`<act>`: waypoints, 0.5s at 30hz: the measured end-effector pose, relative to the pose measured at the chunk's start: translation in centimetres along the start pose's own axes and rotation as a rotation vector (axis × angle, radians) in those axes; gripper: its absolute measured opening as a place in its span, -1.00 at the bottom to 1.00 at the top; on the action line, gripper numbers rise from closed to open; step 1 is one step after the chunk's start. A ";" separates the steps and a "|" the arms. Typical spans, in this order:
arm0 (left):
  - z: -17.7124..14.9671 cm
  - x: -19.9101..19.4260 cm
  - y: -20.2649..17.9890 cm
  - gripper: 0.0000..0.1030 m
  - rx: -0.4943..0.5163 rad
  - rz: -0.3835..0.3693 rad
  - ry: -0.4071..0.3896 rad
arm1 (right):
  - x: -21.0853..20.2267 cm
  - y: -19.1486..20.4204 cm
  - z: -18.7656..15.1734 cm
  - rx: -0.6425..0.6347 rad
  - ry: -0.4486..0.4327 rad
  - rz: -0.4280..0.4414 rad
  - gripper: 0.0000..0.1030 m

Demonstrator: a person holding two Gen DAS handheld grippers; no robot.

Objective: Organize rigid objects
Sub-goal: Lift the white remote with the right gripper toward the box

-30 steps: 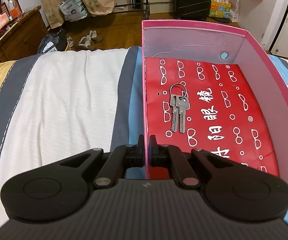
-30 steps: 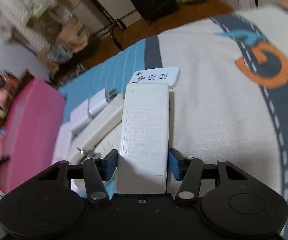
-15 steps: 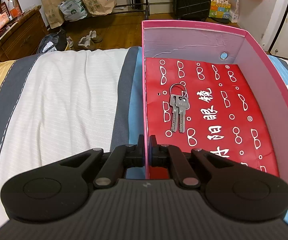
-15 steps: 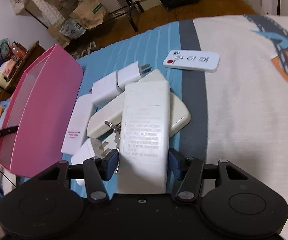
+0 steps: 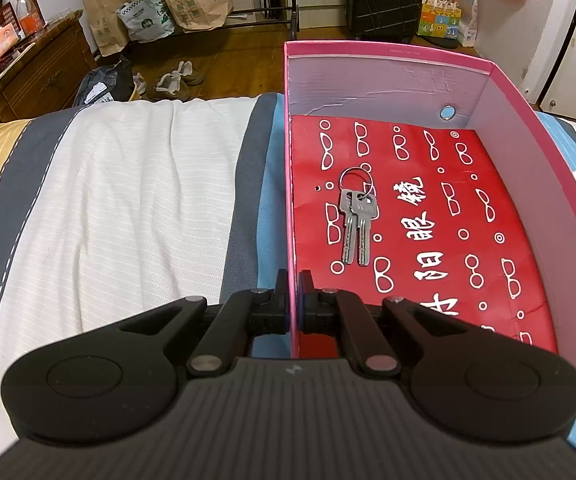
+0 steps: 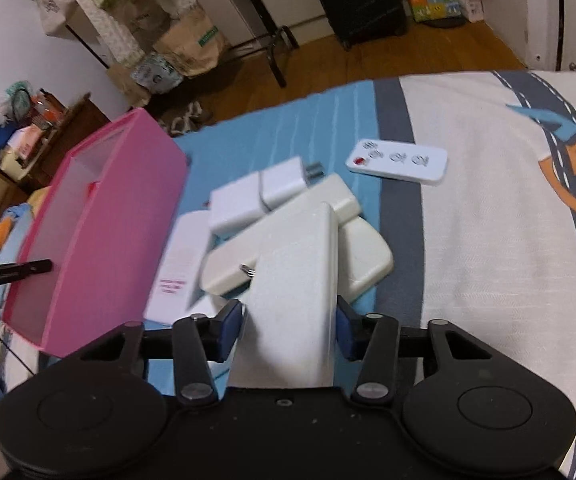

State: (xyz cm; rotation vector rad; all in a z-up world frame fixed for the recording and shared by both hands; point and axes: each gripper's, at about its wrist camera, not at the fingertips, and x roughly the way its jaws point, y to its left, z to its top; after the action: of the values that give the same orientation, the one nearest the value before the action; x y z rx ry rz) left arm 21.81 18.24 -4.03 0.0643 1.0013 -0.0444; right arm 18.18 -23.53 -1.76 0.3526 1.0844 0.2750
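Right gripper (image 6: 290,330) just closing on remote (image 6: 294,280); left gripper (image 5: 294,298) clamping box wall (image 5: 290,200)

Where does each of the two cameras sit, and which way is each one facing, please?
Left wrist: on the left gripper, looking down into the pink box with keys; its jaws pinch the box's wall.
Right wrist: on the right gripper, looking down at the bed; its jaws, just closing, hold a white remote.
Shared: the pink box, the striped bedcover.

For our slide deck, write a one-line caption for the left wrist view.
Left gripper clamps the near wall of the pink box, where two keys lie.
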 end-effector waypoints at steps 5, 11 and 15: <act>0.0 0.0 0.0 -0.94 -0.001 -0.001 0.000 | 0.1 0.8 -0.1 -0.002 -0.002 -0.019 -0.59; 0.0 0.0 0.2 -0.95 -0.028 -0.010 -0.003 | -2.2 4.3 1.3 -0.047 -0.030 0.036 -0.59; -0.1 0.1 -0.1 -0.95 -0.019 -0.008 -0.002 | -3.8 9.8 3.9 -0.148 -0.034 0.133 -0.59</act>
State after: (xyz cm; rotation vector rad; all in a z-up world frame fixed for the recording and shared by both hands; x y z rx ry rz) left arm 21.78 18.16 -4.18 0.0427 0.9996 -0.0422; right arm 19.56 -16.69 7.00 0.2964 1.0024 0.4641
